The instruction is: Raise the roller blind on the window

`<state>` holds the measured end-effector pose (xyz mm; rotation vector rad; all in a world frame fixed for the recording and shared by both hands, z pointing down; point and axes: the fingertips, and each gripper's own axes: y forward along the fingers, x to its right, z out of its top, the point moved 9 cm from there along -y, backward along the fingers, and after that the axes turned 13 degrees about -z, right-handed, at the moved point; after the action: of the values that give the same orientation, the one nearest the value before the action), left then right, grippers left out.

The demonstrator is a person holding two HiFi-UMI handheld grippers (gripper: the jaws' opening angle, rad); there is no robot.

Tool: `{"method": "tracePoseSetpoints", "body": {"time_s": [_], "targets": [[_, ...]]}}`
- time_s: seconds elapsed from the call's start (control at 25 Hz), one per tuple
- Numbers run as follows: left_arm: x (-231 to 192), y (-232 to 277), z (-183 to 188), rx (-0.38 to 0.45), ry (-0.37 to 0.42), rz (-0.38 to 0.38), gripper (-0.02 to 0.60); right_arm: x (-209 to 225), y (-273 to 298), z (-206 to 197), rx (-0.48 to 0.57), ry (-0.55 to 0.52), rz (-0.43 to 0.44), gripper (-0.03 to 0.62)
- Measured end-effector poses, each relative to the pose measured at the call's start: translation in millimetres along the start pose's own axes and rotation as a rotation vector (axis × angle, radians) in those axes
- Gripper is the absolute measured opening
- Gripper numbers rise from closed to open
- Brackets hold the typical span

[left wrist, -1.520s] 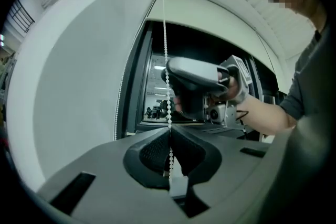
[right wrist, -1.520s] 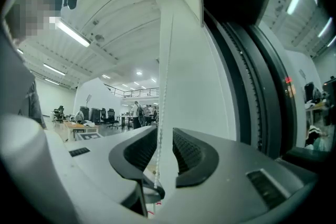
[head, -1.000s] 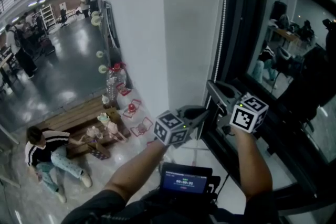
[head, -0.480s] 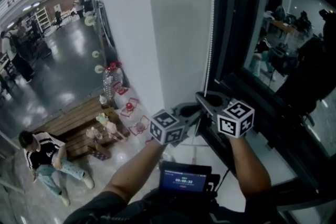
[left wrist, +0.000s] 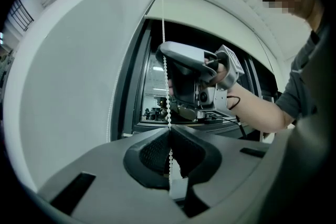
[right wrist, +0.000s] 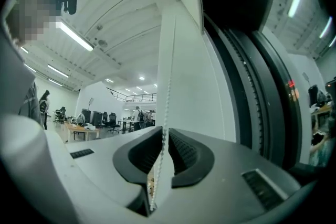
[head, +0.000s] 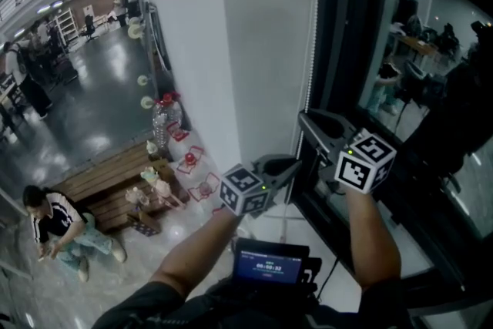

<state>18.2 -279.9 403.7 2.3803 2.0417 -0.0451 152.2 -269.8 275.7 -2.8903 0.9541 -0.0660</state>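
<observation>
A white bead chain (head: 310, 50) hangs along the edge between the white pillar (head: 254, 35) and the dark window frame (head: 347, 50). My left gripper (head: 296, 162) is shut on the chain (left wrist: 165, 81), which is pinched at its tips (left wrist: 169, 128) in the left gripper view. My right gripper (head: 303, 118) sits just above it on the same chain. Its jaws are opening: the chain (right wrist: 167, 92) runs loose through the narrow gap between its tips (right wrist: 165, 131). The window glass (head: 416, 73) shows uncovered.
A white sill (head: 308, 219) lies under the window. A small screen device (head: 271, 264) hangs at the person's chest. Far below on the left are a wooden pallet (head: 108, 181), bottles (head: 163, 119) and a seated person (head: 54, 223).
Both grippers first sank a little down the chain. The right gripper has since risen above the left one and its jaws have parted. The left gripper stays closed on the chain.
</observation>
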Motion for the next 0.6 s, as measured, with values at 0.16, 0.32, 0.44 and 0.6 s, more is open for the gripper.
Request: {"method": "tracePoseSetpoints", "body": {"time_s": [0.16, 0.32, 0.44, 0.6], "targets": [[-0.5, -0.2, 0.1, 0.011, 0.001, 0.006, 0.009, -0.7, 1.7, 3.2, 0.014, 0.011, 0.004, 0.028], [-0.5, -0.2, 0.2, 0.027, -0.001, 0.001, 0.009, 2.0, -2.3, -5.7, 0.074, 0.074, -0.005, 0.021], [-0.3, 2.0, -5.4, 0.016, -0.007, 0.002, 0.009, 2.4, -2.0, -11.9, 0.065, 0.061, -0.014, 0.023], [-4.1, -0.3, -24.8, -0.030, -0.038, 0.022, 0.009, 1.0, 0.7, -31.2, 0.017, 0.063, -0.016, 0.020]]}}
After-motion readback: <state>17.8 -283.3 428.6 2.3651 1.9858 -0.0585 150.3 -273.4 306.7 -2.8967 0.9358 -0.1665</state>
